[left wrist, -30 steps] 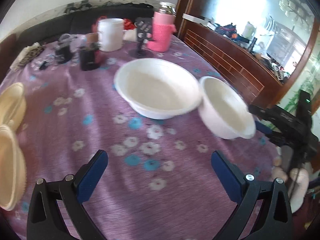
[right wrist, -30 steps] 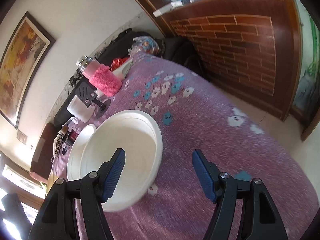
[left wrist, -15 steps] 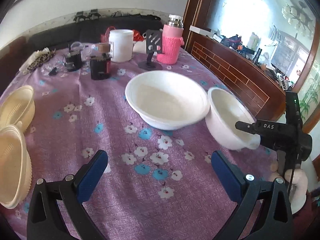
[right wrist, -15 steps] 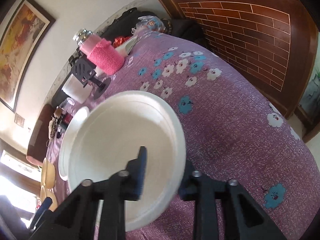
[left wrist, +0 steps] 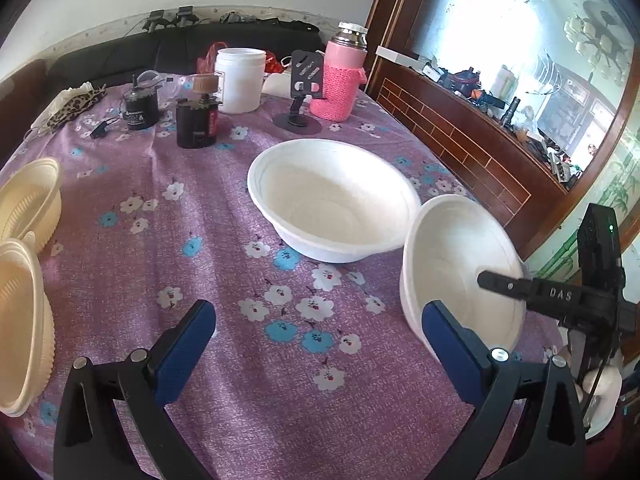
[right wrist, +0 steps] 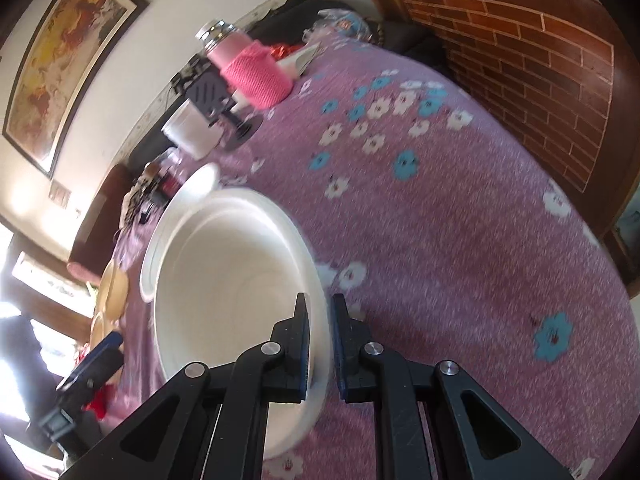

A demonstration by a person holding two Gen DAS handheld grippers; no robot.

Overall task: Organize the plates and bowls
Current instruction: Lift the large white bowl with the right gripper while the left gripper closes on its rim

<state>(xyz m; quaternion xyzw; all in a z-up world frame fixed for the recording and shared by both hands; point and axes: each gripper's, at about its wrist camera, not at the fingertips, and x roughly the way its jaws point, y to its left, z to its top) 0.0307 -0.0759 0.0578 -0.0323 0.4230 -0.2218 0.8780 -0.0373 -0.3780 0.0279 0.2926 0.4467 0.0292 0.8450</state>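
My right gripper (right wrist: 320, 344) is shut on the rim of a small white bowl (right wrist: 224, 280) and holds it tilted above the purple flowered tablecloth (right wrist: 440, 220). The same bowl (left wrist: 456, 264) shows at the right in the left wrist view, with the right gripper (left wrist: 504, 284) clamped on its rim. A larger white bowl (left wrist: 332, 196) sits on the cloth just left of it. My left gripper (left wrist: 316, 344) is open and empty, low over the near part of the table. Cream bowls (left wrist: 24, 200) and a cream stack (left wrist: 16, 320) sit at the left edge.
At the back stand a pink-sleeved flask (left wrist: 340, 76), a phone stand (left wrist: 300, 96), a white tub (left wrist: 240, 80), a dark jar (left wrist: 198, 124) and a small black pot (left wrist: 140, 108). A brick-fronted wooden counter (left wrist: 472, 152) runs along the right side.
The right gripper has shut on the small bowl's rim and tilted it up. The left gripper has drawn back and risen, still open.
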